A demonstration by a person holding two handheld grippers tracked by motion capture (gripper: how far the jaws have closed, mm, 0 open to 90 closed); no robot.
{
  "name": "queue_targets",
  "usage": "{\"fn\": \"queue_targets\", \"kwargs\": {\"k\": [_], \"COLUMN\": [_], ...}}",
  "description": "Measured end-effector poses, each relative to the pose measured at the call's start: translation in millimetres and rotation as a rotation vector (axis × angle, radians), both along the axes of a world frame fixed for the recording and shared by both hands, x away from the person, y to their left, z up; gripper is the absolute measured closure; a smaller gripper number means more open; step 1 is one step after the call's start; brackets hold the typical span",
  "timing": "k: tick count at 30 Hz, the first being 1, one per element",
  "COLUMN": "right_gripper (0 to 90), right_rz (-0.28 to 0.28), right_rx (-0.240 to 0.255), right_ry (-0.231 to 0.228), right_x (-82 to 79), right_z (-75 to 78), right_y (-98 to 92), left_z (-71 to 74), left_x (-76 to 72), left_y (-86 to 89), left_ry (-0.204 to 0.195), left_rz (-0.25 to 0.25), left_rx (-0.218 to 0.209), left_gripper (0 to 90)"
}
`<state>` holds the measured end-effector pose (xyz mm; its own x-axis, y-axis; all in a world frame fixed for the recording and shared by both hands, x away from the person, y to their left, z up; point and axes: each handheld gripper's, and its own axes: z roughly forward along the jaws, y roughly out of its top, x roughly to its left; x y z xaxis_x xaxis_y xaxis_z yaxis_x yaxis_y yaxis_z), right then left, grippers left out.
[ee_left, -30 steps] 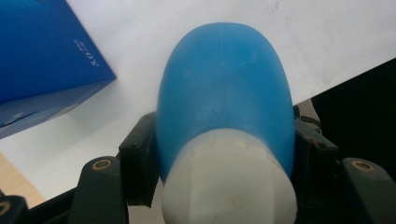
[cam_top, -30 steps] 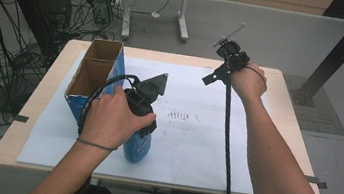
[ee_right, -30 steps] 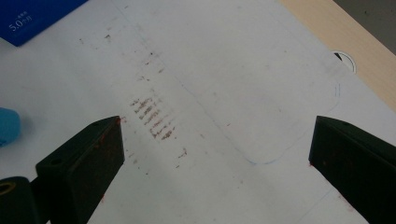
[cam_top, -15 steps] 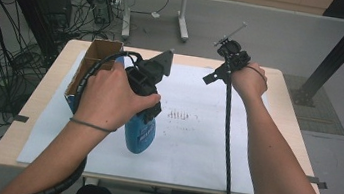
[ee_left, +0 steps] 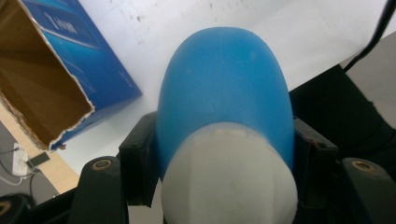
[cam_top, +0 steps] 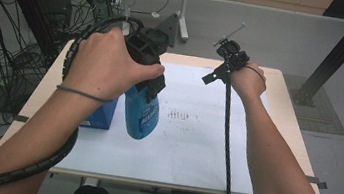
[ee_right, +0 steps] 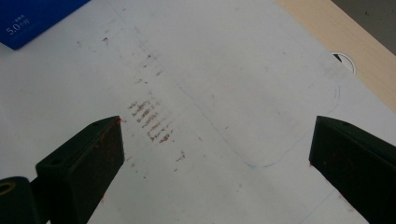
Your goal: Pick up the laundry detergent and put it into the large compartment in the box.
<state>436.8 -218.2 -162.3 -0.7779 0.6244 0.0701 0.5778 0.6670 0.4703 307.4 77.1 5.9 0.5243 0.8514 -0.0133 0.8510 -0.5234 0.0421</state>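
The worktop [cam_top: 285,137] is wide and pale wood, and a big white sheet [cam_top: 194,145] covers most of its top. Near the middle of the sheet is a little patch of brown smudgy marks [ee_right: 152,119]. A blue box [cam_top: 99,115] sits on the left part of the sheet, and in the left gripper view its open end shows brown card inside. Just beside the box, a blue bottle [cam_top: 141,113] hangs in the air above the sheet with its rounded bottom pointing down. The left tool [cam_top: 154,82] is squeezed onto the bottle near its white top, one jaw on each side. The person's left hand [cam_top: 106,63] wraps around this tool. The right tool [cam_top: 210,77] is over the far right part of the sheet, well apart from the bottle, with its jaws spread wide and nothing between them.
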Motion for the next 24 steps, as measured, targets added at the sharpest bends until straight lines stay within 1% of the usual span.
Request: {"fn": "queue_targets", "kwargs": {"k": [3,7,9,10,11,12,13,15,17,20,23,24], "right_gripper": [3.2,3.3,3.2,3.2,3.2,3.2,3.2,3.3,3.3,3.2,3.2,3.2], "right_rz": [-0.002,-0.004,-0.003,-0.003,-0.004,-0.005,-0.004,-0.003,-0.001,0.0,0.0,0.0], "right_rx": [0.002,0.002,0.003,0.001,0.0,0.001,0.003,0.001,0.001,0.002,0.005,0.006], "right_ry": [-0.003,0.0,0.0,0.001,0.0,-0.001,-0.003,0.0,-0.002,-0.003,-0.005,-0.005], "right_x": [0.3,1.7,2.4,2.9,3.0,3.0,3.2,4.2,4.5,4.7,4.4,4.5], "right_z": [-0.4,-1.5,-2.0,-2.0,-2.0,-2.2,-2.6,-3.0,-3.3,-3.5,-3.8,-3.9], "right_y": [-1.3,-1.9,-2.3,-2.3,-2.0,-1.9,-2.0,-1.2,-0.6,0.1,-0.7,-1.2], "left_z": [10.2,25.7,32.8,35.4,38.4,40.3,42.4,44.7,46.4,46.5,46.4,45.9], "left_x": [3.1,5.5,7.4,7.0,7.6,6.6,7.8,8.1,10.5,14.3,19.5,21.1], "left_y": [0.7,4.5,4.6,4.3,3.8,3.5,3.3,5.4,8.1,10.2,16.2,19.1], "left_ry": [0.003,-0.006,-0.006,-0.013,-0.014,-0.023,-0.02,-0.031,-0.034,-0.035,-0.036,-0.04], "left_rz": [-0.005,0.003,0.002,0.007,0.002,0.01,0.004,0.017,0.021,0.031,0.048,0.062], "left_rx": [0.0,-0.015,-0.012,-0.013,-0.007,-0.01,-0.006,-0.019,-0.027,-0.028,-0.033,-0.037], "left_gripper": [37.7,37.8,37.7,37.8,37.7,37.7,37.8,37.7,37.8,37.8,37.8,37.8]}}
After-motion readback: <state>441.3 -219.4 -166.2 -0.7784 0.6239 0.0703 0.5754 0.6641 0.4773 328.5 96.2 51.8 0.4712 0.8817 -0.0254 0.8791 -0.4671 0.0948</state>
